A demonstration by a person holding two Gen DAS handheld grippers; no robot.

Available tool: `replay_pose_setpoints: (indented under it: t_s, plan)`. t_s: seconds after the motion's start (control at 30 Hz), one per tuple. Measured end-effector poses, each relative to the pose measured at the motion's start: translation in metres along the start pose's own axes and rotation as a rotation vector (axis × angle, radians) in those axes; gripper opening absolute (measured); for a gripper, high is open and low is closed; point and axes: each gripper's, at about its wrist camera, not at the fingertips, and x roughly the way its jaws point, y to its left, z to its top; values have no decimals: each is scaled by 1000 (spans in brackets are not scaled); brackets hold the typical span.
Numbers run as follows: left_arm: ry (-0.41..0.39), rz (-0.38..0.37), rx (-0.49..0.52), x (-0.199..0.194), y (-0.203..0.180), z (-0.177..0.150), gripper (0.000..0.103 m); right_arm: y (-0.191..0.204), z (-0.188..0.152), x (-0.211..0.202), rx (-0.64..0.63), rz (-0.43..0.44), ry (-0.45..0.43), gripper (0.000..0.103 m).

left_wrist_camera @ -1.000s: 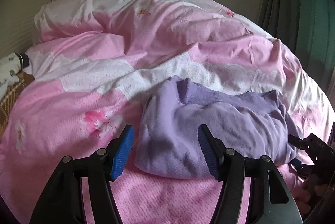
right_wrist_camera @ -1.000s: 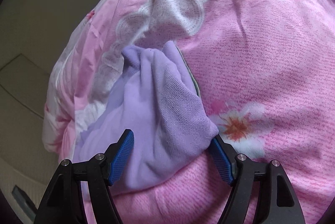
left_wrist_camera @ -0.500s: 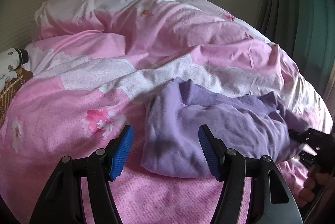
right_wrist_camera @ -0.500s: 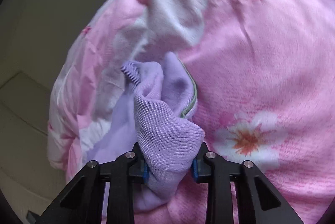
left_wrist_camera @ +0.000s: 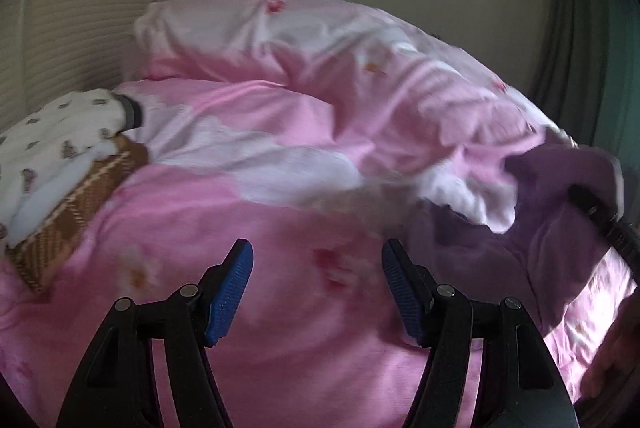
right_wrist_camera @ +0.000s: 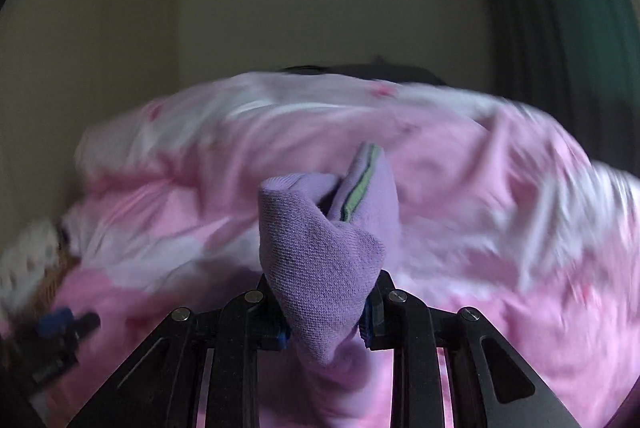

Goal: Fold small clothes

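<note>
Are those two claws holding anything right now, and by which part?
The right claw grips the purple garment by a bunched fold near its edge. The left claw is open and holds nothing.

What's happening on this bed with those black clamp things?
A person is folding small clothes on a pink quilt. The right tool is clamped on a bunched purple top, held up off the quilt. The left tool is open and empty. A white patterned garment lies over a brown plaid item nearby.
</note>
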Motion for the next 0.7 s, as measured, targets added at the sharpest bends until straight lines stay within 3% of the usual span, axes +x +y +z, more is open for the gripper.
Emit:
replay_pose_setpoints:
  t_s: [0.1, 0.17, 0.37, 0.53, 0.7]
  plan:
    - [-9, 3, -28, -4, 19, 3, 66, 61, -15, 13, -210, -23, 42, 27]
    - [-8, -8, -40, -4, 26, 3, 66, 85, -33, 25, -286, -17, 91, 27]
    - [21, -54, -47, 5, 33, 0, 66, 115, -79, 41, -422, -21, 239, 31]
    - [44, -103, -44, 9, 30, -2, 66, 116, -95, 34, -513, -16, 272, 43]
    - [32, -161, -39, 3, 21, 1, 68, 99, -82, 7, -427, 103, 263, 73]
